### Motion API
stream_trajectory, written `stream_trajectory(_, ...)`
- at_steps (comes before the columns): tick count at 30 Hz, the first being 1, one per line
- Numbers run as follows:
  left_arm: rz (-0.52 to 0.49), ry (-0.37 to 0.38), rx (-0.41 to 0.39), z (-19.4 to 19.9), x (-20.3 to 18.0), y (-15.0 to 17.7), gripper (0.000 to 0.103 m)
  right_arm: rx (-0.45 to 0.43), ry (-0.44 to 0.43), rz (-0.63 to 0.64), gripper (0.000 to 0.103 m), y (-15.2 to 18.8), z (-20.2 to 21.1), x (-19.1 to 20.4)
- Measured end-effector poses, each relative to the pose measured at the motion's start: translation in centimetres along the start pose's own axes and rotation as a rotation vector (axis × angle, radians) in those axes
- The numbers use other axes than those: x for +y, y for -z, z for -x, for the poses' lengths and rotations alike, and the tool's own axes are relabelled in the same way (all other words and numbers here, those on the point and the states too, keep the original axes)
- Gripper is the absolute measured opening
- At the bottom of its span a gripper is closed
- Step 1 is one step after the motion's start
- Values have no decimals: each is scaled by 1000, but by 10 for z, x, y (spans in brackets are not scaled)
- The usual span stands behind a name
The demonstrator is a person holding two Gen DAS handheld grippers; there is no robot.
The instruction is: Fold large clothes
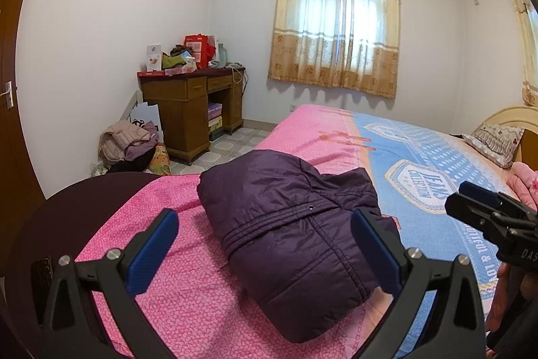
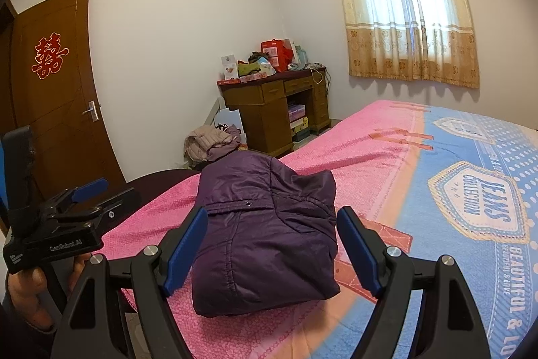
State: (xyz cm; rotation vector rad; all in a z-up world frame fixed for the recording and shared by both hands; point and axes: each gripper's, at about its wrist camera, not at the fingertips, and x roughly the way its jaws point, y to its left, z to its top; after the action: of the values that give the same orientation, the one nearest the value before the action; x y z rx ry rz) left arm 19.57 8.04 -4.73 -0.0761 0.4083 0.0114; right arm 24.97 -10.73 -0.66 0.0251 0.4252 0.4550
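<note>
Jacket mid-bed, bedspread bare all round

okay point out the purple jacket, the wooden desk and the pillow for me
purple jacket point(image 1: 296, 224): left wrist view, on the quilted middle panel of the folded bundle.
wooden desk point(image 2: 272, 110): right wrist view, on the left-hand cabinet front.
pillow point(image 1: 497, 138): left wrist view, on its patterned face by the headboard.

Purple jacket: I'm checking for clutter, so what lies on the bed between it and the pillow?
Only bare bedspread, shown in the left wrist view, between the purple jacket and the pillow.
</note>
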Motion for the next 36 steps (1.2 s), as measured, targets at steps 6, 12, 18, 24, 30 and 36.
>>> stream_trajectory(6, 12, 6, 34, -2, 2, 1, 103, -3, -2, 13, 79, 0, 1, 5)
stream_trajectory(12, -19, -34, 25, 0, -1, 0, 103, -8, -9, 16, 79, 0, 3, 8)
stream_trajectory(18, -23, -49, 15, 3, -1, -3, 103, -21, -18, 26, 80, -1, 7, 12)
stream_trajectory(24, -19, -66, 1, 5, 2, -6, 103, -33, -29, 37, 80, -2, 11, 16)
stream_trajectory(30, -16, -80, 0, 5, 5, -7, 103, -44, -34, 49, 80, -1, 14, 20)
stream_trajectory(36, -25, -83, -18, 7, 6, -7, 103, -37, -29, 54, 80, 0, 12, 21)
